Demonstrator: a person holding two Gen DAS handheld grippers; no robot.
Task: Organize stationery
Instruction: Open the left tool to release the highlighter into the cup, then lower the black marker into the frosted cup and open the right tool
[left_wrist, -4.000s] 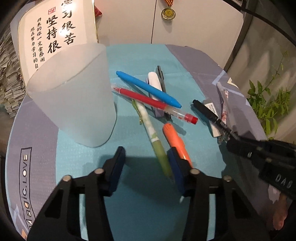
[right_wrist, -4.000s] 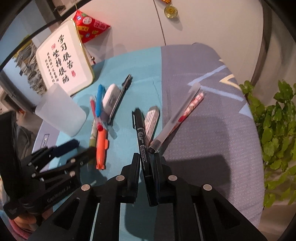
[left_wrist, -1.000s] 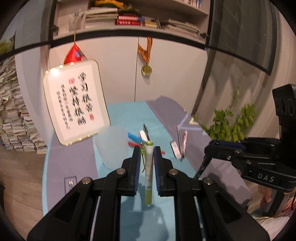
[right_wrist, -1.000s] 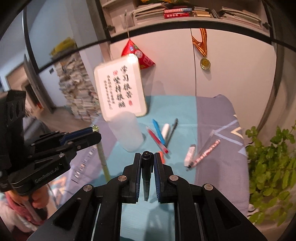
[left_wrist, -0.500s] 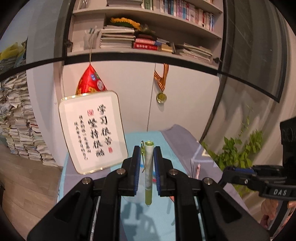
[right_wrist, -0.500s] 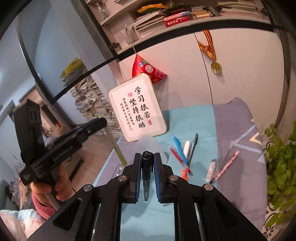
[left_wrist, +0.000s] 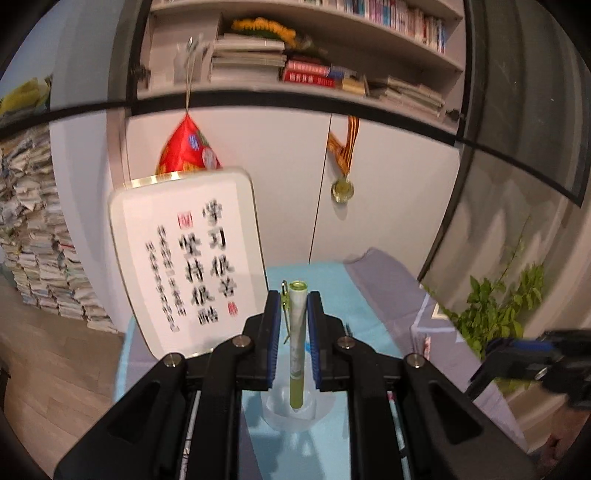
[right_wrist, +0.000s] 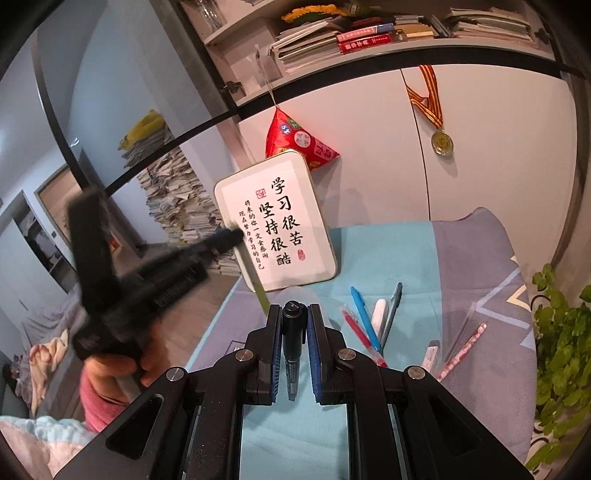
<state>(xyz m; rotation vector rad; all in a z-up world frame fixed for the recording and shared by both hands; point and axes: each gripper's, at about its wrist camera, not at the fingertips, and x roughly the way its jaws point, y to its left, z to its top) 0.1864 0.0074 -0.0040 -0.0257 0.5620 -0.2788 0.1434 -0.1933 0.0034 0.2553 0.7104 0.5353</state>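
In the left wrist view my left gripper (left_wrist: 293, 299) is shut on a green and white pen (left_wrist: 297, 332), which stands upright between the blue pads. The pen's lower tip hangs over the mouth of a frosted plastic cup (left_wrist: 280, 413) on the teal mat. My right gripper (right_wrist: 294, 312) is shut on a black marker (right_wrist: 293, 347), held above the table. The right wrist view shows the left gripper (right_wrist: 229, 234) blurred at the left, its pen (right_wrist: 256, 280) slanting down towards the cup, which my own fingers hide.
A framed calligraphy board (right_wrist: 277, 229) leans on the wall behind the cup. On the mat lie a blue pen (right_wrist: 364, 317), a white one (right_wrist: 379, 314), a dark grey pen (right_wrist: 391, 314), a red pen (right_wrist: 360, 339) and a pink patterned pen (right_wrist: 461, 350). A plant (right_wrist: 561, 332) stands at the right.
Both grippers have risen with their pens still gripped. The left one has moved over the cup, which now sits under the pen's tip. In the right view the left gripper swung towards the board.
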